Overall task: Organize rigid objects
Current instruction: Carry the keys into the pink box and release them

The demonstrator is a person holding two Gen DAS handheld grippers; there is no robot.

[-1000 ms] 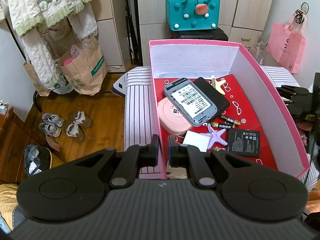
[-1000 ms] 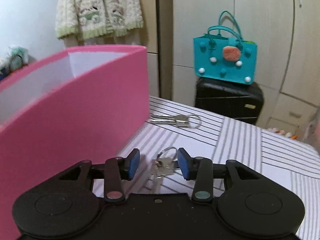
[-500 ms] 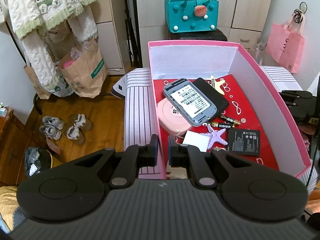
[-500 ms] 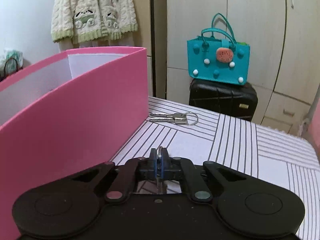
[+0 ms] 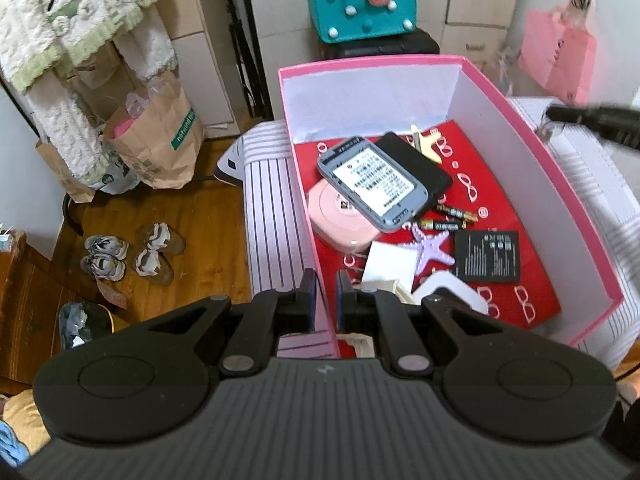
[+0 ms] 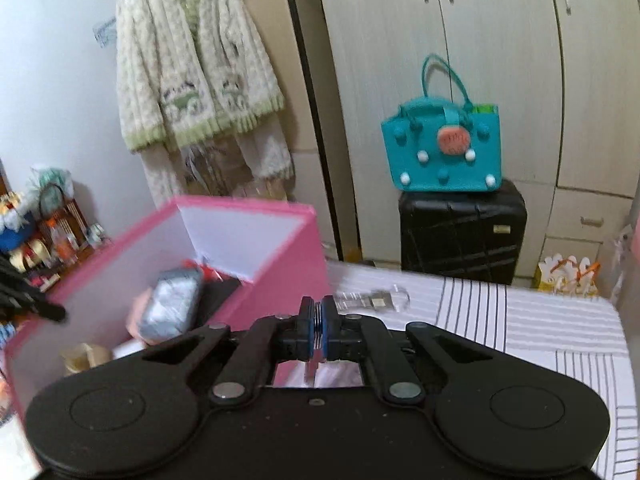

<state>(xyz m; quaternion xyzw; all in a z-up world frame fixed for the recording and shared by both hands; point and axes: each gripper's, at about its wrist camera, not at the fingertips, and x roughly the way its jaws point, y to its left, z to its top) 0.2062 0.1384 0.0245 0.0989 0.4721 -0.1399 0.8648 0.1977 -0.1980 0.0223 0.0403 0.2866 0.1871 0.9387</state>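
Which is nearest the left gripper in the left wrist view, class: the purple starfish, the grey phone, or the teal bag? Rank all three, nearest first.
Measured from the left gripper:
1. Purple starfish, just ahead and to the right, on the pink box's red floor.
2. Grey phone, mid-box, resting on the pink round case.
3. Teal bag, beyond the box, on the black suitcase.

Key ring (image 6: 318,330): mostly hidden between right gripper (image 6: 318,334) pads; keys blurred below. Second key bunch (image 6: 374,300): motion-blurred, ahead. Box (image 6: 256,280) contents: smeared, left.

Black hand-held gripper (image 6: 319,332), blue fingertips (image 6: 307,334).
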